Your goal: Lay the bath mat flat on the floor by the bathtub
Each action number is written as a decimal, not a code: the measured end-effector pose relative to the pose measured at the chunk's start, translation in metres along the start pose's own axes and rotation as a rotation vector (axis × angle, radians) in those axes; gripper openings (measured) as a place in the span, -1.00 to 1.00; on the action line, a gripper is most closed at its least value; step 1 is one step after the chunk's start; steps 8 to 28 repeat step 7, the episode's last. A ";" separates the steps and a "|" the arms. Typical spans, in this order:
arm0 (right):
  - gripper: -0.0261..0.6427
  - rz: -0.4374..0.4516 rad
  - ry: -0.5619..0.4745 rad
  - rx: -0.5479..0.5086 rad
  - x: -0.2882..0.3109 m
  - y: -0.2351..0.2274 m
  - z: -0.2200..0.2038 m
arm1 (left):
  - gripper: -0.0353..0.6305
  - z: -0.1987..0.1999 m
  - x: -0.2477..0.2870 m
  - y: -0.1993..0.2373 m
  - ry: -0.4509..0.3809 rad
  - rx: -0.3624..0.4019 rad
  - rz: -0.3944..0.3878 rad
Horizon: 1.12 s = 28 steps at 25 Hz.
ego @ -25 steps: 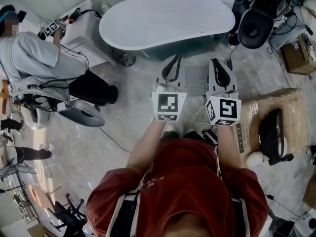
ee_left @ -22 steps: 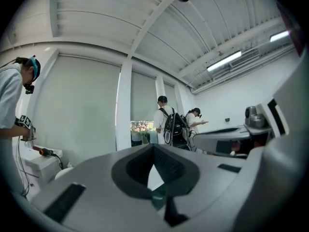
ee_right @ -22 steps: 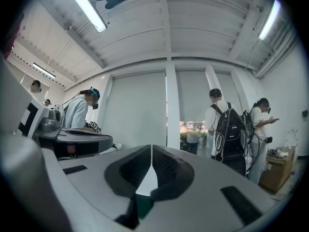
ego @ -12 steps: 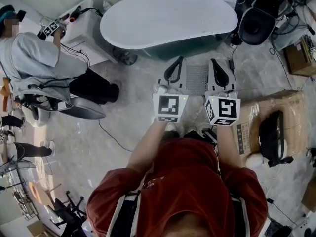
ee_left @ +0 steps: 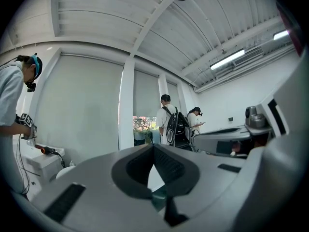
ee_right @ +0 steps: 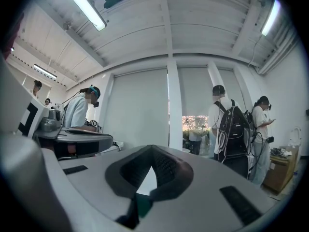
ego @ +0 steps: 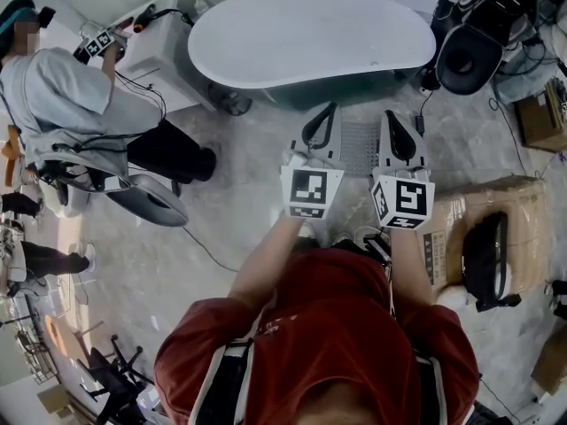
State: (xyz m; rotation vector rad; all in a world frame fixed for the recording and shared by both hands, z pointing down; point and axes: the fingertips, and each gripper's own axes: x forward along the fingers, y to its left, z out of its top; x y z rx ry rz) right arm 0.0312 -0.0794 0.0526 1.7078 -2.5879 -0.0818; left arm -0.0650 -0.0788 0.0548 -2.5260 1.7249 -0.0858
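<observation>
The grey bath mat [ego: 358, 145] lies flat on the stone floor just in front of the white bathtub [ego: 310, 38]; it shows in the head view, in the gap between my two grippers. My left gripper [ego: 322, 118] and right gripper [ego: 396, 122] are held side by side above it, pointing level toward the tub. In the left gripper view the left gripper [ee_left: 153, 148] has its jaws together with nothing between them. The right gripper view shows the right gripper [ee_right: 151, 150] shut and empty too. The grippers hide the mat's side edges.
A person sits at the left [ego: 71, 104] by a white cabinet [ego: 164, 47]. A cardboard box [ego: 447, 228] with a black object stands right of me, and black gear [ego: 469, 56] at the tub's right end. People with backpacks [ee_right: 227, 129] stand beyond, by a window.
Both grippers stay side by side over the mat. The whole scene has slid slightly lower and to the right in the head view.
</observation>
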 end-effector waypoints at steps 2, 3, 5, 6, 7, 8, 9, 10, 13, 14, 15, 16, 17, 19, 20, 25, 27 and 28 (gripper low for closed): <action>-0.89 0.002 -0.002 0.000 0.002 -0.001 0.001 | -0.85 0.001 0.001 0.003 -0.003 0.000 0.006; -0.89 0.002 -0.004 0.001 0.003 -0.001 0.002 | -0.85 0.002 0.002 0.004 -0.004 0.000 0.008; -0.89 0.002 -0.005 0.002 0.004 -0.003 0.004 | -0.85 0.004 0.003 0.006 -0.006 0.001 0.011; -0.89 0.002 -0.006 0.002 0.005 -0.003 0.005 | -0.85 0.004 0.003 0.007 -0.007 0.001 0.012; -0.89 0.002 -0.006 0.002 0.006 -0.004 0.005 | -0.85 0.005 0.003 0.007 -0.008 0.002 0.013; -0.89 0.002 -0.006 0.002 0.006 -0.004 0.005 | -0.85 0.005 0.003 0.007 -0.008 0.002 0.013; -0.89 0.002 -0.006 0.002 0.006 -0.004 0.005 | -0.85 0.005 0.003 0.007 -0.008 0.002 0.013; -0.89 0.002 -0.006 0.002 0.006 -0.004 0.005 | -0.85 0.005 0.003 0.007 -0.008 0.002 0.013; -0.89 0.002 -0.006 0.002 0.006 -0.004 0.005 | -0.85 0.005 0.003 0.007 -0.008 0.002 0.013; -0.89 0.002 -0.006 0.002 0.006 -0.004 0.005 | -0.85 0.005 0.003 0.007 -0.008 0.002 0.013; -0.89 0.002 -0.006 0.002 0.006 -0.004 0.005 | -0.85 0.005 0.003 0.007 -0.008 0.002 0.013; -0.89 0.002 -0.006 0.002 0.006 -0.004 0.005 | -0.85 0.005 0.003 0.007 -0.008 0.002 0.013; -0.89 0.002 -0.006 0.002 0.006 -0.004 0.005 | -0.85 0.005 0.003 0.007 -0.008 0.002 0.013; -0.89 0.002 -0.006 0.002 0.006 -0.004 0.005 | -0.85 0.005 0.003 0.007 -0.008 0.002 0.013; -0.89 0.002 -0.006 0.002 0.006 -0.004 0.005 | -0.85 0.005 0.003 0.007 -0.008 0.002 0.013; -0.89 0.002 -0.006 0.002 0.006 -0.004 0.005 | -0.85 0.005 0.003 0.007 -0.008 0.002 0.013; -0.89 0.002 -0.006 0.002 0.006 -0.004 0.005 | -0.85 0.005 0.003 0.007 -0.008 0.002 0.013; -0.89 0.002 -0.006 0.002 0.006 -0.004 0.005 | -0.85 0.005 0.003 0.007 -0.008 0.002 0.013</action>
